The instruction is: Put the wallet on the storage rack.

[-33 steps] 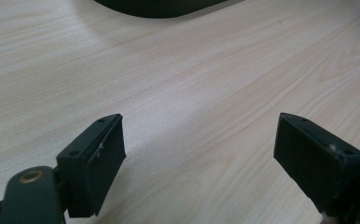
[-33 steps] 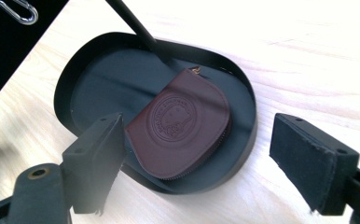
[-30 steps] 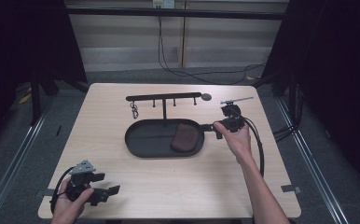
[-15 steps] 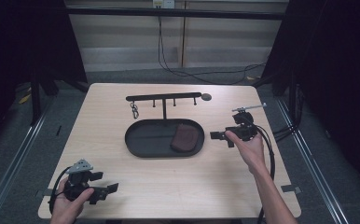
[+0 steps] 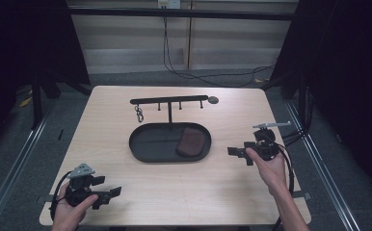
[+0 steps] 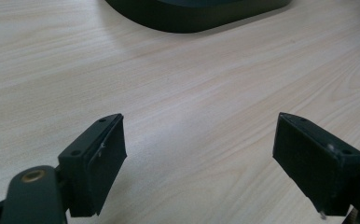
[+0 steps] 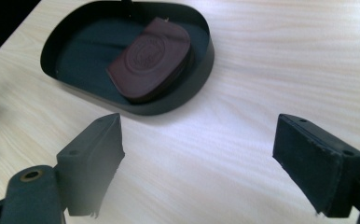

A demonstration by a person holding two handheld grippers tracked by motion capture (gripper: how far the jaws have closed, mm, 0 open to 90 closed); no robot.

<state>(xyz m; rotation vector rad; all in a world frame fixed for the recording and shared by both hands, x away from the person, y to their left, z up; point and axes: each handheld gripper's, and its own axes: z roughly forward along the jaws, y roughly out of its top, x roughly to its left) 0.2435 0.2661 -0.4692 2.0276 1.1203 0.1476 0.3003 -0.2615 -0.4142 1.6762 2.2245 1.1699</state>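
Lying in the right end of the black oval tray (image 5: 145, 149), the brown leather pouch (image 5: 192, 142) sits to the left of the right gripper (image 5: 239, 153) in the high view, well apart from it, with a strip of bare table (image 5: 222, 187) between the tray's rim and the jaw tips. From the right gripper view the pouch (image 7: 152, 58) is ahead and a little left of the gap between the jaws, past the tray's near wall (image 7: 169, 108). Both jaws there stand wide apart over bare wood and clasp nothing.

Flat and rounded at one end, the pouch is dark reddish brown, with a round embossed mark in its middle whose design is too faint to read. It rests on the tray floor, close against the right-hand curve of the wall.

At the near left corner of the table the left gripper (image 5: 108, 194) is held low in the person's left hand (image 5: 71, 211), far from the tray. Its own view shows its jaws spread wide and empty above the wood grain, with the tray's dark edge (image 6: 192, 18) at the top.

Behind the tray stands a black rack (image 5: 169, 101) with short pegs; something small, perhaps a chain (image 5: 139, 114), hangs near its left end.
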